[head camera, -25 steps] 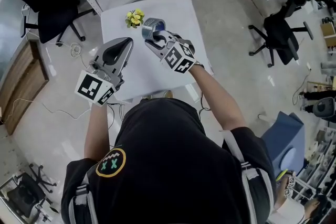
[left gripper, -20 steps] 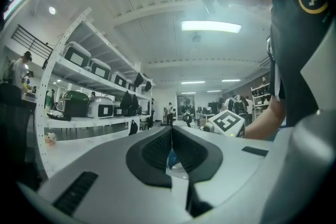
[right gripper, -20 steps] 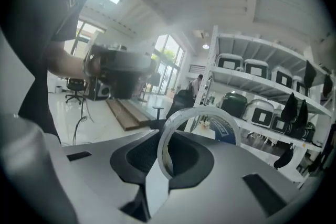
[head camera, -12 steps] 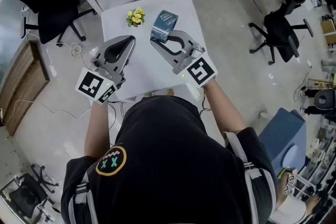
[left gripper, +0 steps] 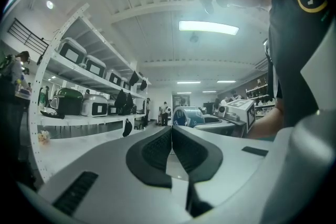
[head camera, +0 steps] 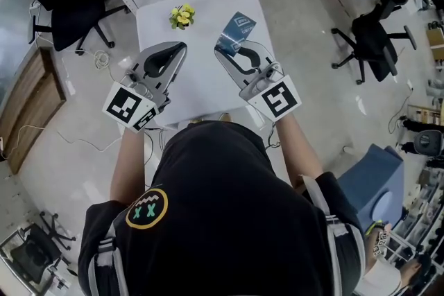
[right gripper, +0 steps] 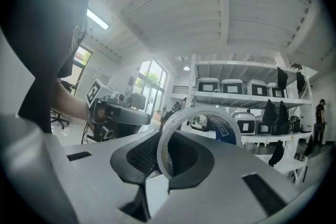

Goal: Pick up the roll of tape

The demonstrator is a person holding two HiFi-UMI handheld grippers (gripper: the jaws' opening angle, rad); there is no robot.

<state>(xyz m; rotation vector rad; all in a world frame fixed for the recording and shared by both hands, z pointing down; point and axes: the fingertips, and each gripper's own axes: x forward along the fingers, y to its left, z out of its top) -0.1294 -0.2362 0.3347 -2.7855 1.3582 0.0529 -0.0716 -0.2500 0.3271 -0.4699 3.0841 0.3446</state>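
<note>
Our right claw pinches the roll of tape, now lifted off the bench and farther right of the yellow flowers than before. Our left claw stays pressed together, empty.

Both forearms reach toward 12 o'clock, left tool closed and empty, right tool pinching the roll of tape.

I see a white table standing on a grey floor. A small yellow flower bunch lies near its far left corner. One black office chair stands well apart to the right, and a second black chair stands to the left. A white shelving rack carries lidded appliances in a row.
</note>
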